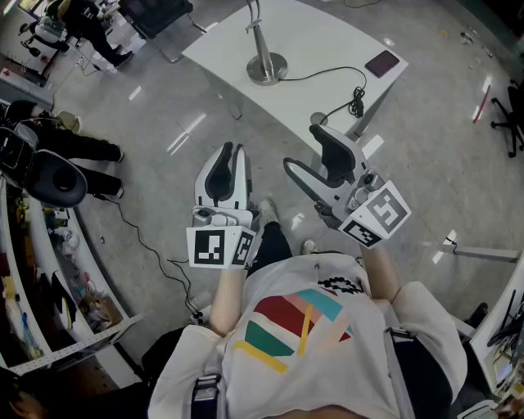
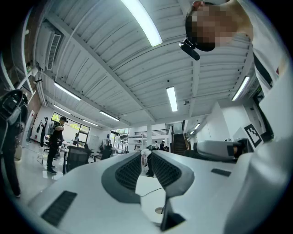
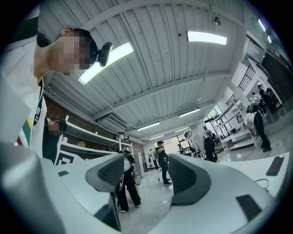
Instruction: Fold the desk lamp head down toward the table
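Note:
The desk lamp stands on the white table (image 1: 327, 41) at the top of the head view. I see its round metal base (image 1: 267, 69) and its lower stem (image 1: 256, 23); the head is cut off by the frame's top edge. Both grippers hang over the floor, short of the table's near edge and well apart from the lamp. My left gripper (image 1: 234, 149) (image 2: 145, 155) has its jaws a narrow gap apart with nothing between them. My right gripper (image 1: 301, 147) (image 3: 145, 160) is wide open and empty.
A dark flat phone (image 1: 382, 63) (image 3: 274, 165) lies at the table's right corner. A black cable (image 1: 348, 94) runs from the lamp base to a coil near the table edge. A black chair (image 1: 49, 176) and shelving stand at the left. People stand farther off.

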The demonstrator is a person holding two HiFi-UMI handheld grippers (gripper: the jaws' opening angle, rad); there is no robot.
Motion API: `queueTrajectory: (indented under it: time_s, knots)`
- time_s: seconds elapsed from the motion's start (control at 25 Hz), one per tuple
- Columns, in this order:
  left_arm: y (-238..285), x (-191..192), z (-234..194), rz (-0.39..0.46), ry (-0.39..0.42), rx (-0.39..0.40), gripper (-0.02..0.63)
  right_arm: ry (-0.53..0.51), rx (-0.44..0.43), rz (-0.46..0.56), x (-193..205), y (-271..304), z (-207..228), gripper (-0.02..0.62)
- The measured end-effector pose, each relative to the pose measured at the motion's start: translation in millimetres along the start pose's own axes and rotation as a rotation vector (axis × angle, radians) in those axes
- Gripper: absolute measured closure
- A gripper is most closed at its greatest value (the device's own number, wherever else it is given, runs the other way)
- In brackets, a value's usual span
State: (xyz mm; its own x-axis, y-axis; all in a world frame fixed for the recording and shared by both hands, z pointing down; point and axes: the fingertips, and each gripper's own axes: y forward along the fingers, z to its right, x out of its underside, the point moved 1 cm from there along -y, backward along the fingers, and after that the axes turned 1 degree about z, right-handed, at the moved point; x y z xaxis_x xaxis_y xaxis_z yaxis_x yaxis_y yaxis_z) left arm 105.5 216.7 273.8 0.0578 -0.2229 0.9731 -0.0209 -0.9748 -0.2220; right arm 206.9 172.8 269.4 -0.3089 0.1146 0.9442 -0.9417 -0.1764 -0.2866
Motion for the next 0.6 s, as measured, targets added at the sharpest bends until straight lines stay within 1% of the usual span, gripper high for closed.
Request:
queueTrajectory:
  time_s: [0.16,0.24,0.36,0.44,0.48,0.56,0.6]
  knots:
    - [36.2,10.4,-24.4,0.023,0.000,0.022,0.491,-0.052,-0.017,-0.042,10.3,35.0,24.2,0.311]
    - [52.6,11.2,-41.4,0.040,0.005,0.047,0.491,-0.052,-0.006,-0.033,14.4,56.6,38.0,0.311]
    - [82.6,3.9,-84.1,0.066,0.036,0.094,0.489,0.017,0.036,0.010,14.9,106.4,66.2,0.313]
    - [107.0,-3.5,-121.9,0.092,0.038,0.104,0.489,0.055,0.071,0.022,13.8,145.1,88.0,0.313]
    - [117.7,-7.1,-139.6,0.108,0.023,0.112,0.482,0.059,0.085,0.021,13.6,161.7,96.5,0.313]
    - [137.7,-13.7,-169.1,0.137,-0.013,0.141,0.413,0.035,0.112,0.014,12.2,188.4,110.6,0.313]
    - [148.8,-15.7,-180.9,0.141,-0.019,0.162,0.390,0.011,0.131,0.011,10.2,199.6,119.1,0.313]
